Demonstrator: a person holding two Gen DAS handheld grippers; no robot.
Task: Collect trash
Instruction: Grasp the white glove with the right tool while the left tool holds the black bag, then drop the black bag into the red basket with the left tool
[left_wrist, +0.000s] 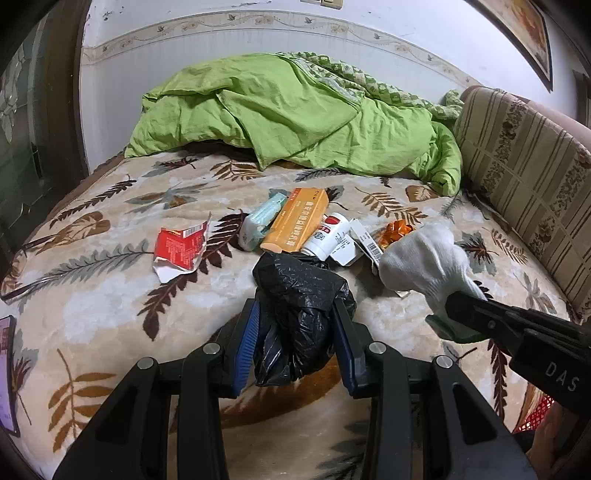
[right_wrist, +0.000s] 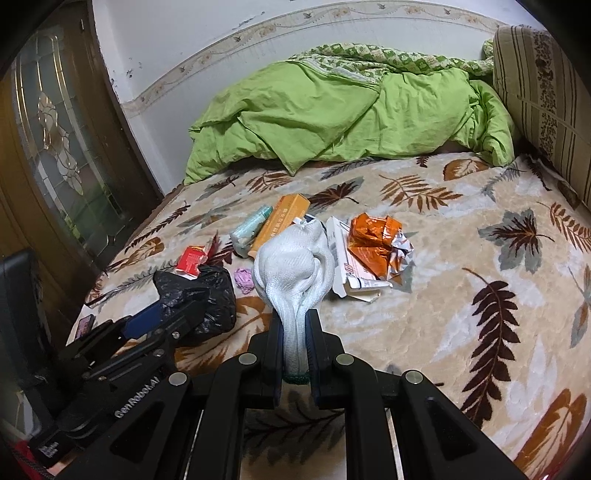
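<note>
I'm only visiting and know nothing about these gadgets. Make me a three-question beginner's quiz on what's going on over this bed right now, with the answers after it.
1. True or false: the left gripper is shut on a black plastic bag.
2. What does the right gripper hold? A) orange crumpled wrapper B) white knitted glove C) torn red packet
3. Fill in: the orange box lies between a pale green tissue pack and a white ____ with a red label.

Key:
1. True; its blue pads press the bag from both sides.
2. B; the white knitted glove is pinched at its cuff, while the orange crumpled wrapper and torn red packet lie on the leaf-print blanket.
3. bottle.
</note>
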